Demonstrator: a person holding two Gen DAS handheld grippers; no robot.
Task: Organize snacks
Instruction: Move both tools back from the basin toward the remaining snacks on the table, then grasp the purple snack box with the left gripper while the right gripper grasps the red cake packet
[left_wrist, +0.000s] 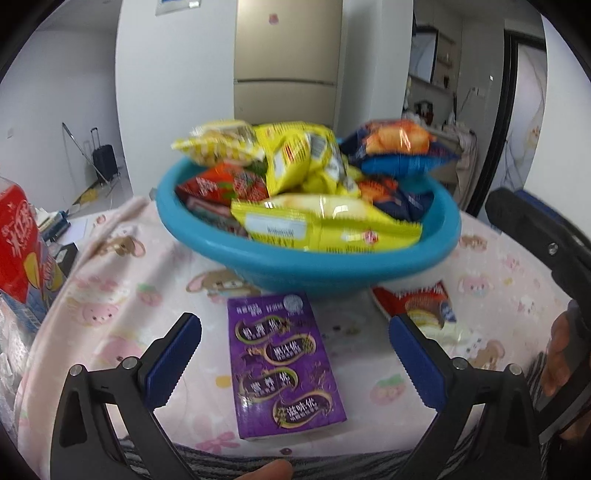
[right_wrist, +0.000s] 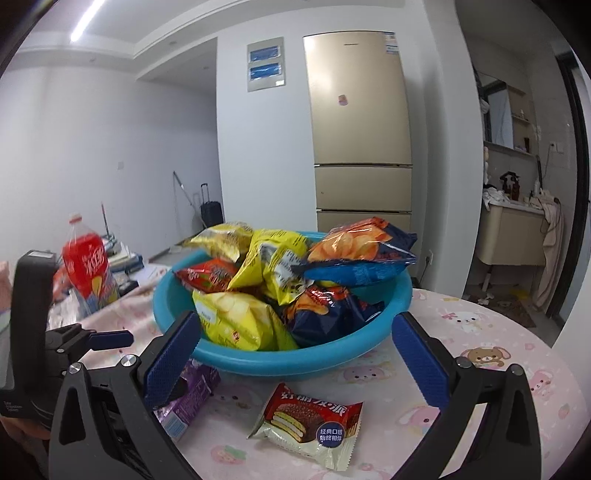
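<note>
between the spread jaws of the left gripper lies a purple carton, flat on the counter and untouched by either blue pad; its face carries four swirled badges of chinese characters, too blurred to read surely. a fingertip shows at the bottom edge of the left wrist view, and a hand wraps the other tool at the right edge.

the right gripper is also wide open, pinching nothing. just ahead of its jaws lies a red chocolate pie packet, tilted, showing a picture of a coated pie with a white filling and a blue round badge of chinese text. the purple carton sits partly behind the left pad in this view.

beyond both items, just beside them, stands a blue basin heaped with snacks: yellow chip bags, a red packet, and dark blue bags with orange chip pictures. one yellow bag has a white label whose print cannot be read.

to the left stands a red drink bottle with large white chinese characters. the counter wears a pink cloth printed with cartoon rabbits and bears. farther back are a gold fridge with a small sticker, and a dark suitcase by the wall.
</note>
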